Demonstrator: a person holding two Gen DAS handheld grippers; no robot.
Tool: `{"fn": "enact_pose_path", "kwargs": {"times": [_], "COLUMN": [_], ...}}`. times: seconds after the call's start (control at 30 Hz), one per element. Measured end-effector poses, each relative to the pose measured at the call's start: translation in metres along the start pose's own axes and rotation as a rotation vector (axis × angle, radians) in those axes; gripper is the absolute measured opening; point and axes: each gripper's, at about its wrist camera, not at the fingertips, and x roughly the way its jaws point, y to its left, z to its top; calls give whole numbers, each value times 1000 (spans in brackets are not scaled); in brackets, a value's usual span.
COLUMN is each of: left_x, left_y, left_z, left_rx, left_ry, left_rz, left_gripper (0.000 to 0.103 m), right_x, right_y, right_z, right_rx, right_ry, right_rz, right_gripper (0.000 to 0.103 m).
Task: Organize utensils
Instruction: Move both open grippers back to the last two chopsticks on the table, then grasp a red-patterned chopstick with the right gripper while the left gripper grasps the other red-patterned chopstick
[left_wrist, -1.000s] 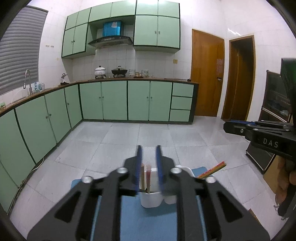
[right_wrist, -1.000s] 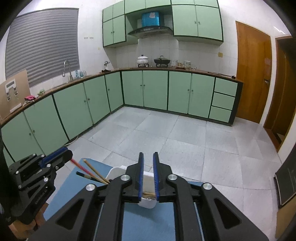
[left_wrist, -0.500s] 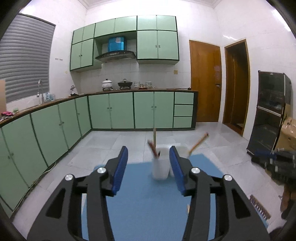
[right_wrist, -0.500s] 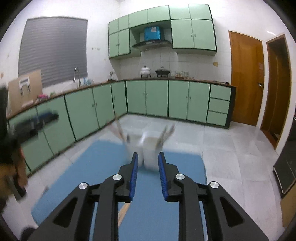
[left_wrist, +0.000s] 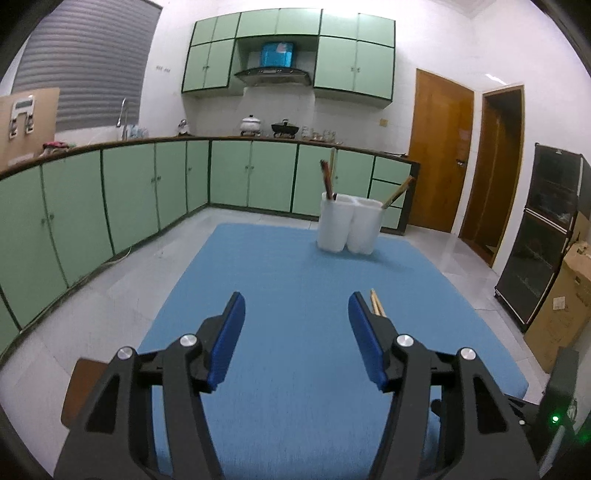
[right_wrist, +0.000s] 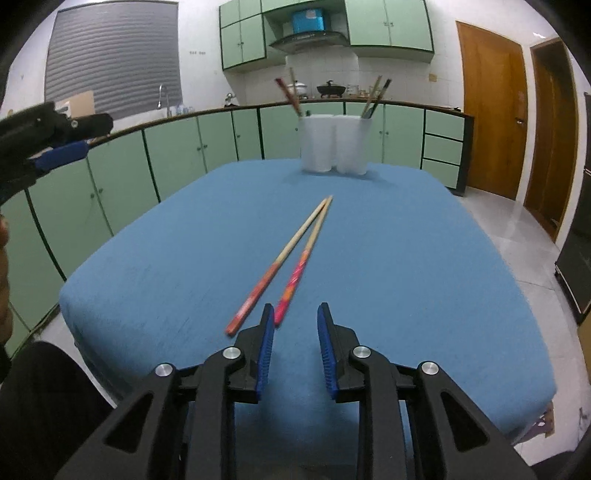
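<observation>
Several chopsticks stand in the white holder (right_wrist: 334, 144) at twelve o'clock; one pair (right_wrist: 291, 258) left; both grippers, left gripper (left_wrist: 295, 332) and right gripper (right_wrist: 295, 343), opening, empty.

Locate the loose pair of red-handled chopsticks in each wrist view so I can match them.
Left wrist: only the chopsticks tips peek out beside the right-hand finger.
Right wrist: chopsticks lie full length, centre of the cloth.
Shared landmark: white utensil holder.

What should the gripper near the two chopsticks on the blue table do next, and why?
Probably ease the right gripper forward and down over the two chopsticks. They lie loose on the blue table, just ahead of its opening, empty fingers, while other chopsticks already stand in the white holder.
</observation>
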Motion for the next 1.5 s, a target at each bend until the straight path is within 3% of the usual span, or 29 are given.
{"fn": "enact_pose_path", "kwargs": {"times": [0.47,0.67,0.87,1.1,1.5], "left_x": [3,6,13,25,61], "left_y": [9,3,-24,-68,-103], "left_z": [-12,-21,-39,-74,-111], "left_rx": [-13,-10,-3,9,71], "left_ry": [47,69,106,164,238], "left_rz": [7,-3,-42,-91,-37], "left_gripper": [57,57,57,57,56], "right_x": [28,26,11,-3,-10], "right_y": [-5,-20,-60,-83,-94], "right_z": [7,7,0,-5,-7], "right_rx": [-6,6,87,113,74], "right_ry": [20,21,24,27,6], "right_rz": [-37,-84,-148,-128,-81], "right_gripper": [29,6,6,8,19]}}
